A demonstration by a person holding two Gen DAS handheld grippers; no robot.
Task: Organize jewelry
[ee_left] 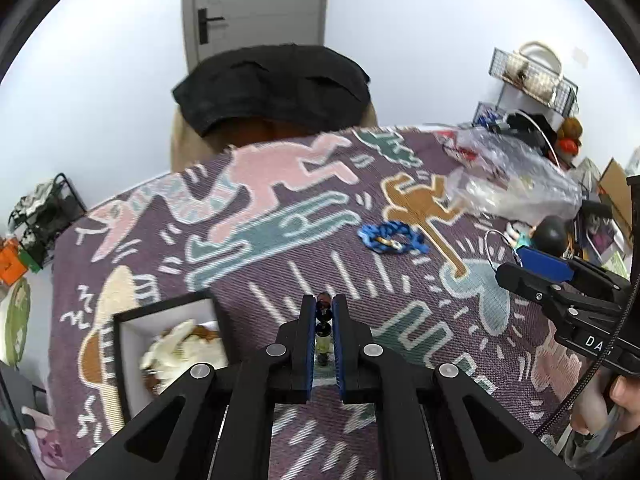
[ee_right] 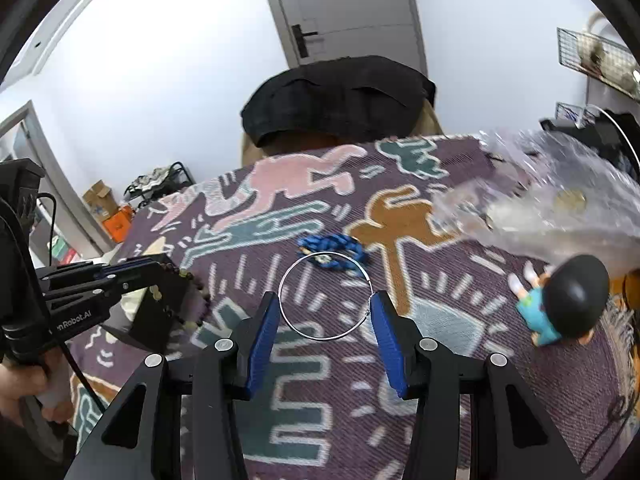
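My left gripper (ee_left: 324, 312) is clamped on a bead bracelet (ee_right: 192, 292), the beads pinched between its blue pads at the bottom centre of the left view, with the open box (ee_left: 124, 340) just to the lower left of it. To do this step well, I judge I should carry the strand over the white inside of the box and let go only once the dangling loop hangs within the walls, not draped across the rim. My right gripper (ee_right: 324, 312) has its fingers spread wide, with a thin wire hoop (ee_right: 324, 296) spanning the gap; the hoop seems to touch the right finger, but whether it is held I cannot tell. I count one bead bracelet, one wire hoop, one blue braided bracelet (ee_left: 392, 238) mid-cloth, one box and one doll (ee_right: 560, 300) at the right edge.
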